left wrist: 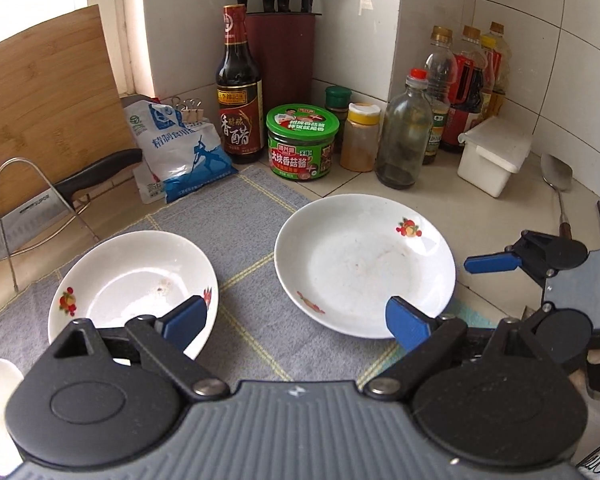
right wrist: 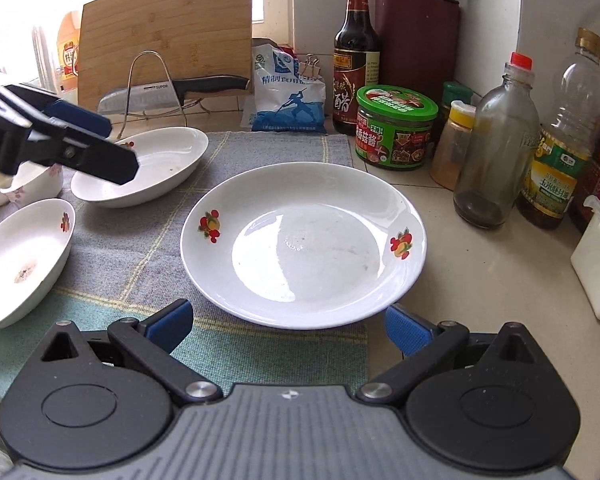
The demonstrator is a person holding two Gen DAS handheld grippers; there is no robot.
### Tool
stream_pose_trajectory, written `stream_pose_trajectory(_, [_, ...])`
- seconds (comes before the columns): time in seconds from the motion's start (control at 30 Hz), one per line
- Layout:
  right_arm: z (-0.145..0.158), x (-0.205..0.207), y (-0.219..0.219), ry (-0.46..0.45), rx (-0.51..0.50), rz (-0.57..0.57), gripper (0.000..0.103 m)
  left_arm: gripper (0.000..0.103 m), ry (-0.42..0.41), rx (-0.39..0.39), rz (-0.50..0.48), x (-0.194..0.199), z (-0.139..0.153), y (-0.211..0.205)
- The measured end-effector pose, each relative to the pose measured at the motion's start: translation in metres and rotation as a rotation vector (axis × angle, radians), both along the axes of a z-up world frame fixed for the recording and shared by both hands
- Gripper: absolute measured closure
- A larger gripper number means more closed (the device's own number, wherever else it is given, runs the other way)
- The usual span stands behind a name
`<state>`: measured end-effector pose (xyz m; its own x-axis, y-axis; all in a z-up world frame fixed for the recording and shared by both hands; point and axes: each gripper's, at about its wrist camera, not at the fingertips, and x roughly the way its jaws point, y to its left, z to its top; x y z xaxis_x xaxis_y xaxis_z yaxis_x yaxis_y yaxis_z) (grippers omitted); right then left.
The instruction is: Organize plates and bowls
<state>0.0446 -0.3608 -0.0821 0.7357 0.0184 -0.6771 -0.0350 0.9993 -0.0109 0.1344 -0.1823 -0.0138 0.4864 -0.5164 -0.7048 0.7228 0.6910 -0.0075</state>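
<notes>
Left wrist view: the left gripper (left wrist: pixel 296 322) has its fingers spread wide and released, nothing between them, above a grey checked cloth (left wrist: pixel 236 236) on the worktop (left wrist: pixel 500 224). A deep white plate (left wrist: pixel 134 284) with fruit prints sits on the cloth under the left finger; a wider white plate (left wrist: pixel 364 268) lies half on the cloth, half on the bare worktop. Both are empty apart from faint smears. The right gripper (left wrist: pixel 440 284) reaches in from the right edge, its blue pads apart beside the wider plate's rim. Along the back wall stand a salt bag (left wrist: pixel 180 148), a dark vinegar bottle (left wrist: pixel 238 92), a green-lidded jar (left wrist: pixel 302 142) of mushroom sauce, a yellow-capped spice shaker (left wrist: pixel 360 138), a nearly empty glass bottle (left wrist: pixel 404 132) with a red cap, oil bottles (left wrist: pixel 466 88), a white lidded box (left wrist: pixel 494 156) and a dark red knife block (left wrist: pixel 282 52). A knife (left wrist: pixel 40 204) marked SUPOR rests on a wire rack (left wrist: pixel 12 200) before a bamboo board (left wrist: pixel 48 112) at the left edge. A metal spatula (left wrist: pixel 556 176) lies near the right edge.

Right wrist view: the right gripper (right wrist: pixel 288 322) has released, wide-set fingers just short of the wider plate (right wrist: pixel 304 244), touching nothing. The left gripper (right wrist: pixel 100 148) hangs over the deep plate (right wrist: pixel 140 168). A third fruit-printed dish (right wrist: pixel 20 260), holding a small brown residue, sits at the cloth's left edge, with a small flowered bowl (right wrist: pixel 36 184) behind it.
</notes>
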Motion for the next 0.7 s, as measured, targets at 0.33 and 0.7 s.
stream_pose_trajectory(0.33, [0.013, -0.012, 0.057, -0.035, 0.021, -0.009, 0.0, 0.007, 0.022, 0.009, 0.092, -0.047, -0.011, 0.079])
stream_pose_trajectory(0.7, [0.014, -0.004, 0.118, -0.015, 0.046, 0.077, 0.0, 0.007, 0.042, 0.041, 0.208, -0.08, -0.024, 0.172])
